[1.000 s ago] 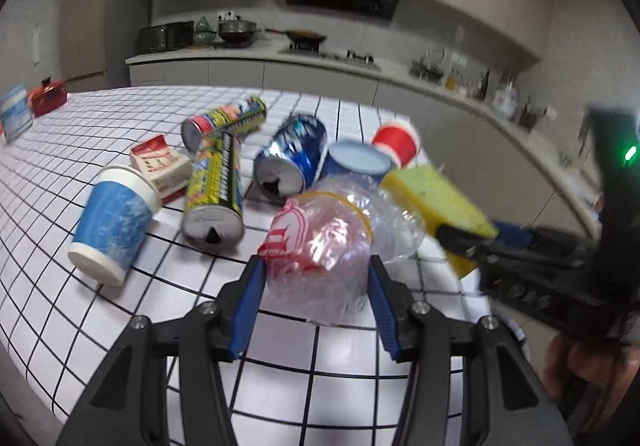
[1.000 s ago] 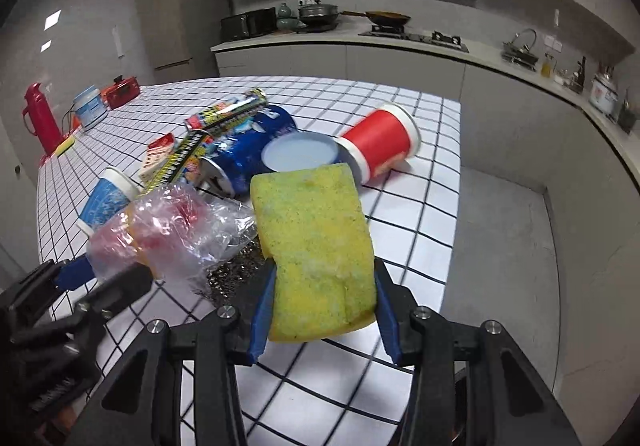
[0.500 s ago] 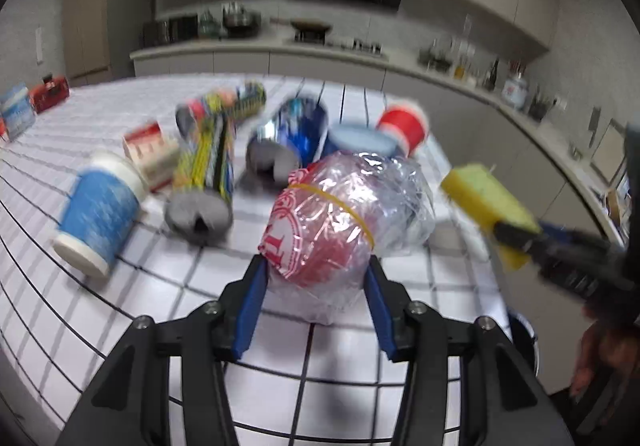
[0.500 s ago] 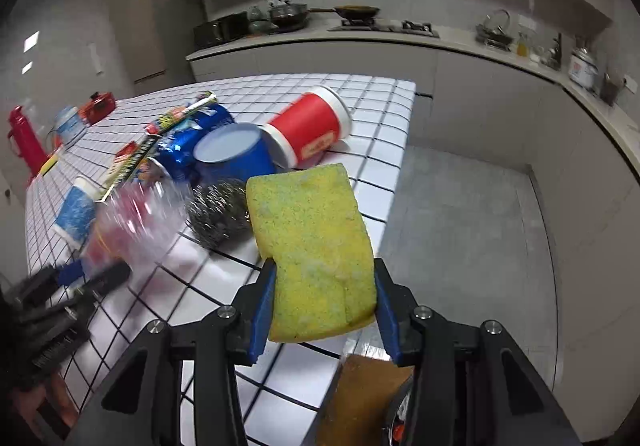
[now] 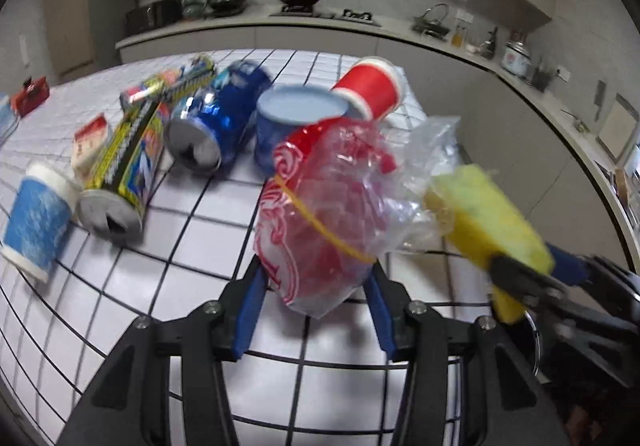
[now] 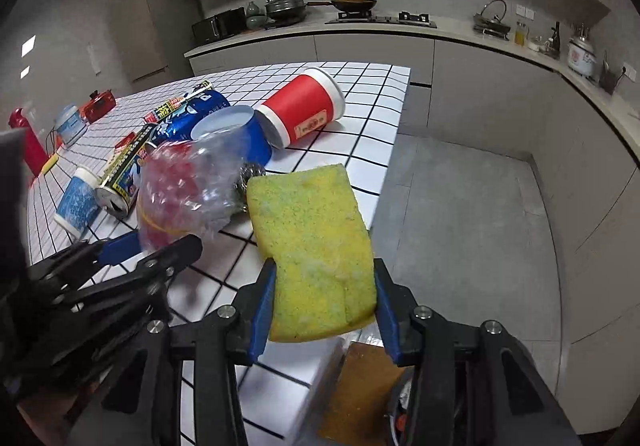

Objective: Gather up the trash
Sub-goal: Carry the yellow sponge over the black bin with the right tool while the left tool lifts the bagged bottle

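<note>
My left gripper [image 5: 316, 286] is shut on a crumpled clear plastic bag with red print and a yellow rubber band [image 5: 324, 205], held above the white tiled table [image 5: 200, 238]. In the right wrist view that bag [image 6: 180, 185] hangs at the left. My right gripper [image 6: 324, 302] is shut on a yellow sponge [image 6: 316, 250], held past the table's near corner. The sponge [image 5: 488, 221] also shows at the right of the left wrist view. On the table lie a red paper cup [image 6: 304, 109], a blue tub [image 6: 232, 133], a blue can [image 5: 216, 125] and a tall printed can [image 5: 128, 165].
A blue-and-white cup [image 5: 36, 221] and a small carton [image 5: 90, 141] lie at the table's left. A steel scourer [image 6: 250, 181] sits behind the sponge. A brown-lined bin [image 6: 360, 386] stands below the table corner. Grey floor [image 6: 460, 226] and kitchen counters [image 6: 400, 33] lie beyond.
Both grippers have moved toward the table's right corner. The plastic bag was lifted off the table and carried rightward. The sponge now hangs past the table edge, above the bin.
</note>
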Motion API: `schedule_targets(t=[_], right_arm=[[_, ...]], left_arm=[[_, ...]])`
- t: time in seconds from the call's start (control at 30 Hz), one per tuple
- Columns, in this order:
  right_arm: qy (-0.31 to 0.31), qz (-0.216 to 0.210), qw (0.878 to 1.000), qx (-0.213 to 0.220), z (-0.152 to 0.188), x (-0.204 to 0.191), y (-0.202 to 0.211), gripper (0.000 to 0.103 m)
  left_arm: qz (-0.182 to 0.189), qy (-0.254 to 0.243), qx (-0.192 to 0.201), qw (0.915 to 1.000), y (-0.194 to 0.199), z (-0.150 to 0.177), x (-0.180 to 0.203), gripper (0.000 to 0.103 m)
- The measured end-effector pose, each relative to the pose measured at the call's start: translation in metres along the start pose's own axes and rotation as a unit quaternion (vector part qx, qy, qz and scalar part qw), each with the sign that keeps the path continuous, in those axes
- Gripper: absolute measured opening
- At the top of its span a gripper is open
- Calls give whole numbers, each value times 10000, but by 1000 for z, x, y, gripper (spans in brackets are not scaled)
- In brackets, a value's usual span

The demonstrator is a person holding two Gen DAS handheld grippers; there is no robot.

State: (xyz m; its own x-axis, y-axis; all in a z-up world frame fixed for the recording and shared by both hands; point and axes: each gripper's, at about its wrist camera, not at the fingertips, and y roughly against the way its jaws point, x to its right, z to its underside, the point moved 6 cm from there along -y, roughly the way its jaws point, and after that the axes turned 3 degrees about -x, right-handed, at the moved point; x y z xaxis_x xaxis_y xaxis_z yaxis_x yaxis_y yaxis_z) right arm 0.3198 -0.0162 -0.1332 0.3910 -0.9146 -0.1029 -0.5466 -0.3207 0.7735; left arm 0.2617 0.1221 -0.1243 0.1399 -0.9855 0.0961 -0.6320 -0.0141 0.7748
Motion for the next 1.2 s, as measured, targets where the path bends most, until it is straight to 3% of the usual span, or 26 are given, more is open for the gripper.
schedule_targets(t=[0.63,0.8,1.2], right_arm=[[-269,522,9983,69,37,87,42,47],[-369,544,9978,22,44,107,45,47],[-441,457,9980,8,60,130,54,47]], left_arm=[[-180,368,90,9991,-1,-6,-5,49],[-278,102,365,9989,19,-8,7,49],[-249,48,343,9991,33,11,30,49]])
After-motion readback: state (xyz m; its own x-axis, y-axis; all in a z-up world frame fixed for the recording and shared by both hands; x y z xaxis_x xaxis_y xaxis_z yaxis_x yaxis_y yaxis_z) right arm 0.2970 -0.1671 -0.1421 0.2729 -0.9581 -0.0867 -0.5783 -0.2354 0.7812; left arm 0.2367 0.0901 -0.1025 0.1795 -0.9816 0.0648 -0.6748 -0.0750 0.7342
